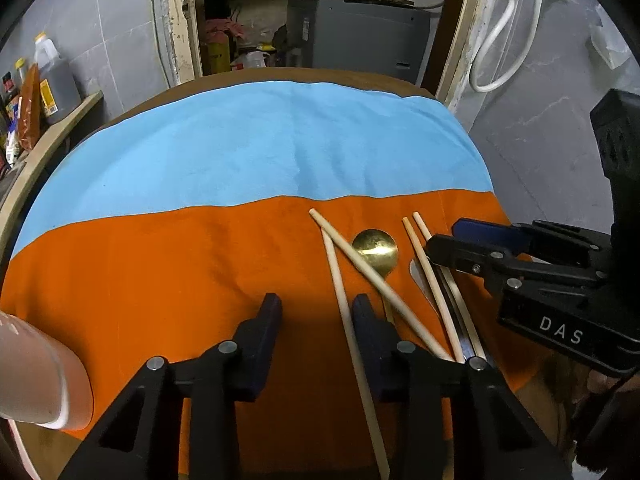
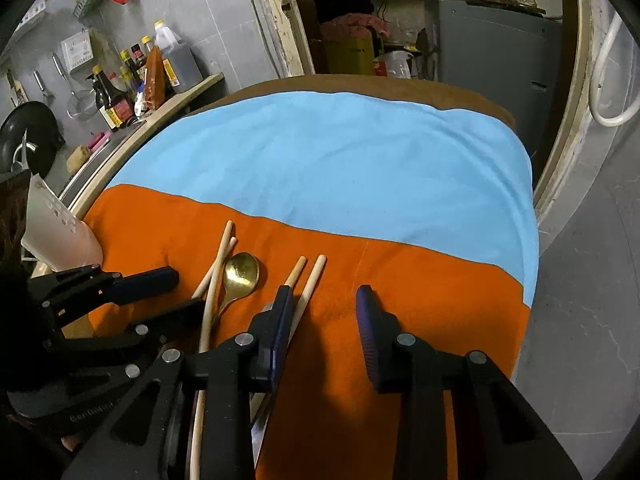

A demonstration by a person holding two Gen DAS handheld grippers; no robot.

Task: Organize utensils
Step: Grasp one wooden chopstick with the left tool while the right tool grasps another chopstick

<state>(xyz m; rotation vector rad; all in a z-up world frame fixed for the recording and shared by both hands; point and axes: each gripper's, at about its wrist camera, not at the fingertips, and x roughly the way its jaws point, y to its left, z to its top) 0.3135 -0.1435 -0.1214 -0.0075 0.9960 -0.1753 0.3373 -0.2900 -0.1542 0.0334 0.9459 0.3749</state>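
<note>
Four chopsticks (image 1: 372, 272), a gold spoon (image 1: 376, 252) and a knife (image 2: 260, 428) lie jumbled on the orange cloth (image 1: 160, 264) over the counter; nothing sorted yet, I reckon; my left tool (image 1: 316, 312) and right tool (image 2: 324, 304) both hover part-open, gripping nothing.

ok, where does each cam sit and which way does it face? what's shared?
Left wrist: on the left tool, facing forward and down at the orange cloth; its own two fingers show, open on nothing, with the right tool at the right edge.
Right wrist: on the right tool, same downward tilt; its own fingers show, open, with the left tool at left.
Shared: gold spoon, chopsticks, blue cloth.
</note>
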